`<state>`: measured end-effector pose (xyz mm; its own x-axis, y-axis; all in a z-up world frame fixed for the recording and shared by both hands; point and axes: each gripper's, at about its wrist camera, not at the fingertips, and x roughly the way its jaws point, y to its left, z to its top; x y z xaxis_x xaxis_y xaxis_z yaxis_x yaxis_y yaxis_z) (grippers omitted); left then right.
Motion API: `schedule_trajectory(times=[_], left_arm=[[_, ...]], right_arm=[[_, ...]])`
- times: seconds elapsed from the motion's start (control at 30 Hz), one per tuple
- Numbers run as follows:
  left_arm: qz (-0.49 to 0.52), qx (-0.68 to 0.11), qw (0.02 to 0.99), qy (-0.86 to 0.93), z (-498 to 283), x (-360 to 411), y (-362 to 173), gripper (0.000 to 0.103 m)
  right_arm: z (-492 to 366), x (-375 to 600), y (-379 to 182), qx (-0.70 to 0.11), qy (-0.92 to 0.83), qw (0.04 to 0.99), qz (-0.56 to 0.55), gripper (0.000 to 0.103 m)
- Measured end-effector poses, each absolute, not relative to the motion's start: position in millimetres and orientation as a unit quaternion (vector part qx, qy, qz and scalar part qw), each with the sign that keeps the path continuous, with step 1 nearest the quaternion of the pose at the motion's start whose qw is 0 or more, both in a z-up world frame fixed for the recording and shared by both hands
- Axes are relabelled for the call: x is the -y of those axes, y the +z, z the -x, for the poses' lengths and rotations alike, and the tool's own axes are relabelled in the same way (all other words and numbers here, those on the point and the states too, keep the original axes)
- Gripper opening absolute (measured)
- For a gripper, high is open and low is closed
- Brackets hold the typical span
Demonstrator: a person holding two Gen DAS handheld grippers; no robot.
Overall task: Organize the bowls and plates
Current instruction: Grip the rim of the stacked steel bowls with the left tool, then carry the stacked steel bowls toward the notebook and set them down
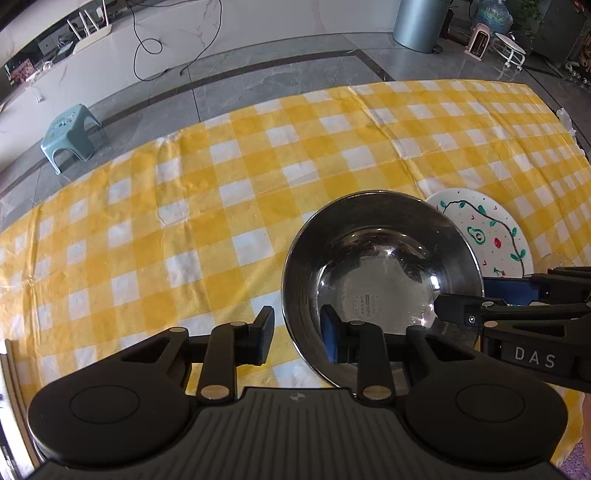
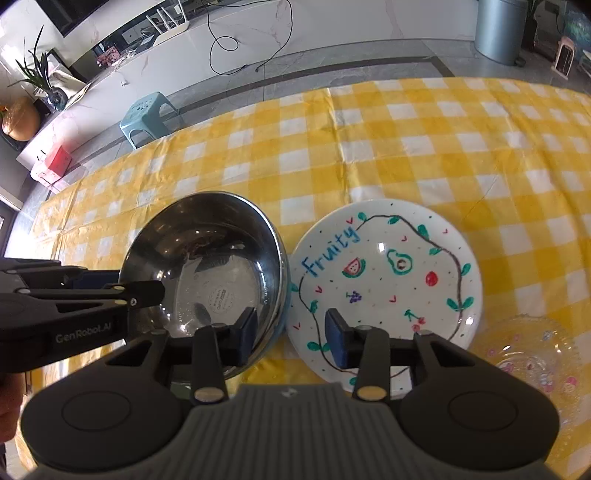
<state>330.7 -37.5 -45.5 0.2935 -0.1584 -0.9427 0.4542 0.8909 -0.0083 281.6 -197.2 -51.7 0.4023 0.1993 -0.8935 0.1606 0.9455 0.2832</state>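
A steel bowl [image 1: 380, 273] sits on the yellow checked tablecloth [image 1: 221, 192], beside a white plate [image 1: 491, 236] with fruit drawings. My left gripper [image 1: 297, 339] is open, its jaws straddling the bowl's near-left rim. In the right wrist view the bowl [image 2: 218, 258] lies left of the plate [image 2: 388, 280], which reads "Fruity". My right gripper [image 2: 291, 339] is open, one jaw over the bowl's right rim, the other over the plate. A clear patterned glass dish [image 2: 528, 350] sits right of the plate. Each gripper shows in the other's view, at the bowl's side.
The tablecloth [image 2: 406, 140] stretches far and wide beyond the dishes. Beyond the table's far edge is grey floor with a teal stool [image 1: 68, 134], a cable and a grey bin [image 1: 421, 22].
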Motion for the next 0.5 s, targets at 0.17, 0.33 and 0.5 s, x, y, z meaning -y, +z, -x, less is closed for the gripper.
schedule_trajectory(times=[0.17,0.33,0.5], left_arm=[[-0.112,-0.575,0.789,-0.183,-335,38,-54,0.020],[-0.094,-0.578,0.791,-0.176,-337,37,-53,0.013],[-0.088,-0.566,0.801,-0.174,-333,37,-40,0.011]], right_arm=[[-284,198,-55,-0.546,0.016,0.820,-0.173,0.032],[-287,196,-56,-0.550,0.019,0.811,-0.199,0.015],[-282,195,-48,-0.541,0.005,0.816,-0.202,0.012]])
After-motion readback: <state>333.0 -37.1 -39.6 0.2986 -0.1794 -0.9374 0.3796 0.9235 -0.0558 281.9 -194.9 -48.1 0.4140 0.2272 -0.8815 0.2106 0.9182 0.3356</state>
